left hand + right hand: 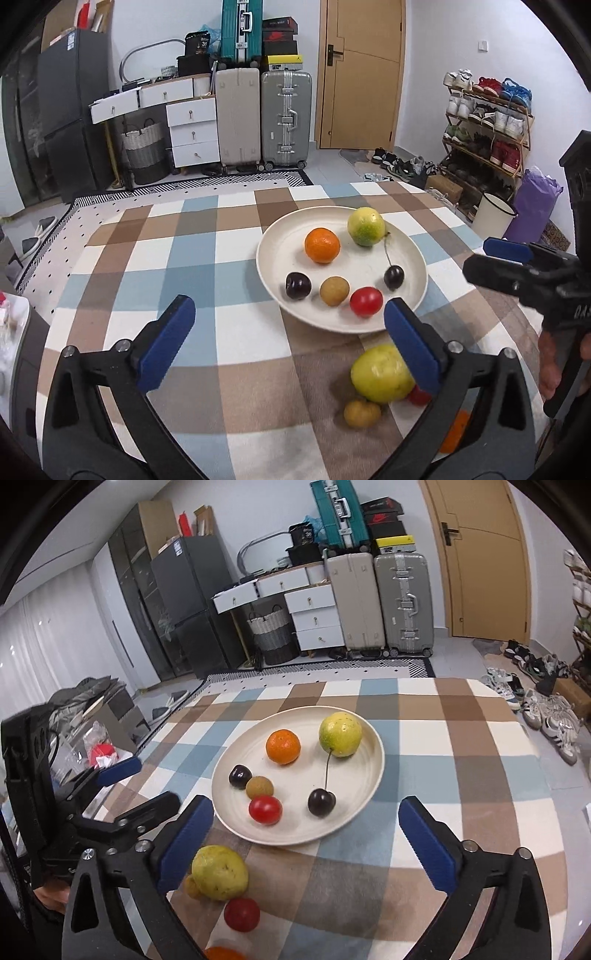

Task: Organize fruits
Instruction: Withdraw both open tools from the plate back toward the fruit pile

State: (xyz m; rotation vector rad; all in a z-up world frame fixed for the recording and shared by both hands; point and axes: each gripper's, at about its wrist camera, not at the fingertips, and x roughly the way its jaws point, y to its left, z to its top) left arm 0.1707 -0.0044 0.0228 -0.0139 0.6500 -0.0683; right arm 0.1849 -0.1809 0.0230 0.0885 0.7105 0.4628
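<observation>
A cream plate (280, 236) (364, 786) on the checked tablecloth holds an orange (322, 245), a green-yellow guava (365, 226), two dark cherries (298, 286) (393, 277), a brown longan (334, 291) and a red tomato (366, 301). On the cloth in front of the plate lie a second guava (380, 373) (219, 872), a longan (362, 413), a tomato (241, 914) and an orange (221, 953). My left gripper (288, 339) is open and empty, its right finger beside the loose guava. My right gripper (306, 845) is open and empty above the cloth.
The table's far edge drops to a patterned rug. Suitcases (284, 118), white drawers (192, 125) and a door stand behind. A shoe rack (487, 122) is at the right. The other gripper shows at the right edge in the left wrist view (532, 273).
</observation>
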